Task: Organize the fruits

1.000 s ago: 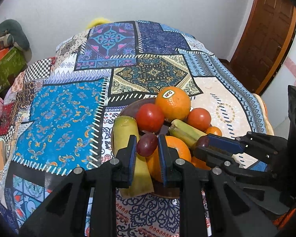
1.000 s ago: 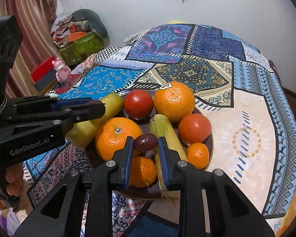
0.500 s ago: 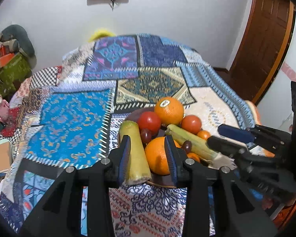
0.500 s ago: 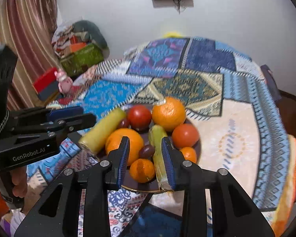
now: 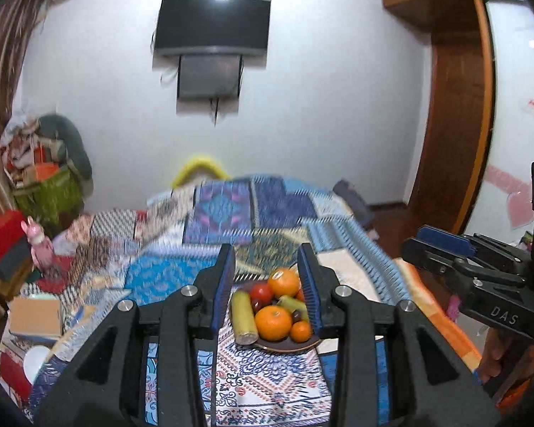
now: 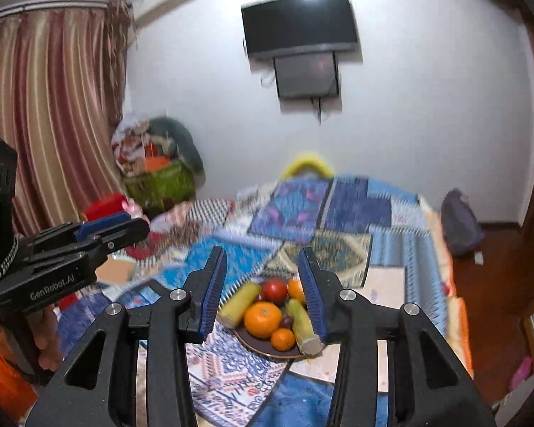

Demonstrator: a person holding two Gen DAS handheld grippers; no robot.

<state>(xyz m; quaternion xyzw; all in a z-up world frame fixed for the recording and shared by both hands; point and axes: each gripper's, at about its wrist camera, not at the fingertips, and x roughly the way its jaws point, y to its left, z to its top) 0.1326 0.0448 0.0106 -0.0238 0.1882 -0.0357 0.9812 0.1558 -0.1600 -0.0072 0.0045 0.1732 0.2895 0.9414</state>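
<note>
A dark plate [image 5: 284, 348] heaped with fruit sits on a patchwork blanket [image 5: 228, 213] covering the bed, toward the near edge. In the left wrist view, a big orange [image 5: 273, 322] lies at the front of the pile, with a small orange [image 5: 300, 331] at its 4 o'clock and a dark grape [image 5: 295, 316] between them. A yellow-green banana [image 5: 243, 318] lies along the plate's 9 o'clock side, its cut end hanging over the rim. A red tomato [image 5: 261, 291] sits at 12 o'clock from the big orange, and a second large orange [image 5: 284, 281] is at the far side, at about 1 o'clock. A second banana [image 6: 302, 323] runs along the plate's 3 o'clock side in the right wrist view.

The left gripper [image 5: 267, 284] is held above and back from the plate, its blue-padded jaws spread wide with nothing between them; the fruit shows through the gap. The right gripper [image 6: 263, 286] is likewise spread and empty, raised clear of the plate.

Farther out, a television [image 5: 211, 26] hangs on the white wall at 12 o'clock. A green basket [image 6: 160, 183] stuffed with clothes stands at 10 o'clock beside a striped curtain [image 6: 50, 114]. A wooden door [image 5: 455, 121] stands at 2 o'clock in the left wrist view.
</note>
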